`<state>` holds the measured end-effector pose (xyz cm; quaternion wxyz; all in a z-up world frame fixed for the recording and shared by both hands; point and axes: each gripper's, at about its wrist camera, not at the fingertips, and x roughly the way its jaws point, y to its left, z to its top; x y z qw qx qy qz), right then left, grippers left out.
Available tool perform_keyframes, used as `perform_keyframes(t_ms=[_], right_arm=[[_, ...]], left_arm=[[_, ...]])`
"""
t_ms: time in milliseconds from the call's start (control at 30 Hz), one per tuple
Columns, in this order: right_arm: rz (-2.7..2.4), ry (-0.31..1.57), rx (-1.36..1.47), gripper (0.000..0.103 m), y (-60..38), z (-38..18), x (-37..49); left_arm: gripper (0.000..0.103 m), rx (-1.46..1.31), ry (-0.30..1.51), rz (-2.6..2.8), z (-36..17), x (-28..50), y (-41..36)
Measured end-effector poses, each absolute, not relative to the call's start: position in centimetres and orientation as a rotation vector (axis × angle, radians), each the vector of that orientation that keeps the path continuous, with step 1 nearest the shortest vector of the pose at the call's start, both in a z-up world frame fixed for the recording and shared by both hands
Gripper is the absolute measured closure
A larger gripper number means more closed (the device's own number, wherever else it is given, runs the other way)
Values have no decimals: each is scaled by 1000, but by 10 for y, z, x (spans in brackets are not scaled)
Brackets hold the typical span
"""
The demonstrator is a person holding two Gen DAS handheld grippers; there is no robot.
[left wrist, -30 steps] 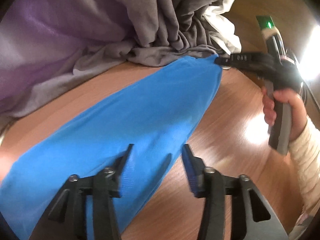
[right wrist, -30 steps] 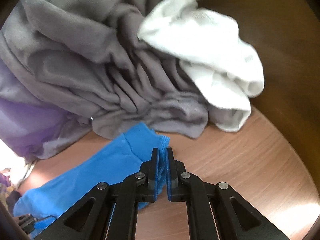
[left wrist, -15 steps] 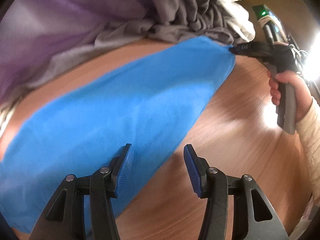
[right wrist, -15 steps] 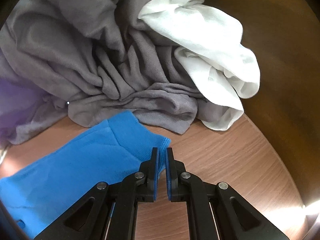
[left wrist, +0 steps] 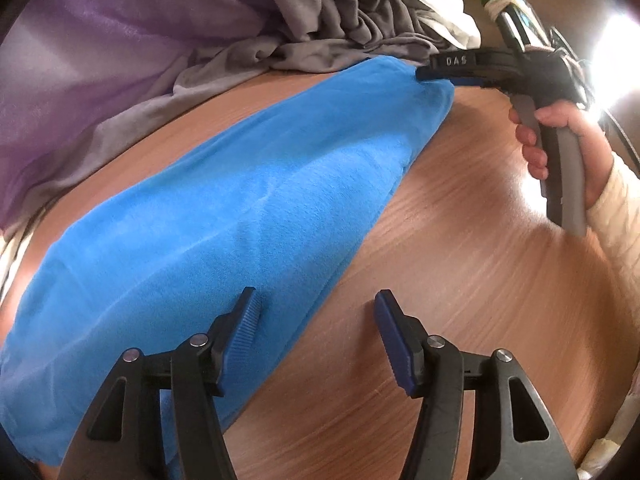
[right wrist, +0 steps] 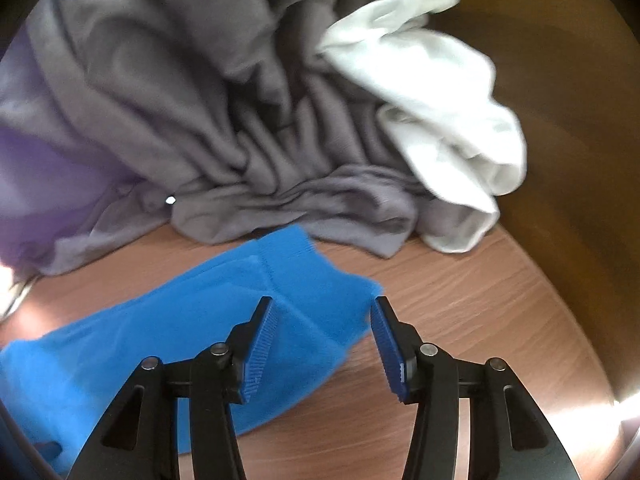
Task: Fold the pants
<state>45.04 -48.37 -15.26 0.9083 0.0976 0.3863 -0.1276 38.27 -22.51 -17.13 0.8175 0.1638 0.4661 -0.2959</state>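
The blue pants (left wrist: 260, 208) lie stretched in a long band across the wooden table (left wrist: 460, 280). At their near end my left gripper (left wrist: 316, 312) has its jaws opening; its left finger hovers over the fabric's edge and the right one over bare wood. In the right wrist view the far end of the pants (right wrist: 200, 320) lies loose under my right gripper (right wrist: 322, 312). Its jaws are opening, and the cloth sits between them without being pressed. The left wrist view shows the right gripper (left wrist: 424, 74) at the pants' far corner, held by a hand (left wrist: 560, 128).
A heap of grey cloth (right wrist: 240, 120) lies just beyond the pants' far end, with a white garment (right wrist: 440, 100) on its right and purple fabric (left wrist: 100, 60) on its left. Bare wood (right wrist: 460, 300) lies to the right of the pants.
My right gripper was shut on the pants' far end; now its jaws stand apart and the cloth lies loose. The left jaws widened slightly. Both grippers moved a little lower.
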Motion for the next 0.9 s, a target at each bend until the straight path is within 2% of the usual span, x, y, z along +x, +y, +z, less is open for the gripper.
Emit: perform_keyframes(t_ms=[200, 267, 300, 333, 400, 900], right_arm=[[-279, 814, 308, 53, -495, -164, 454], [-268, 811, 313, 59, -494, -165, 453], [-264, 808, 311, 66, -494, -164, 453], [-244, 803, 319, 78, -493, -164, 453], [-228, 803, 334, 81, -492, -163, 453], [-474, 869, 159, 82, -506, -138, 373]], left_arm=[[42, 335, 993, -621, -172, 382, -225], [42, 347, 987, -619, -172, 381, -226], [42, 347, 987, -619, -172, 381, -226], [42, 345, 988, -621, -172, 381, -225], [42, 336, 994, -630, -172, 382, -223], [42, 246, 1076, -793, -164, 351, -225]])
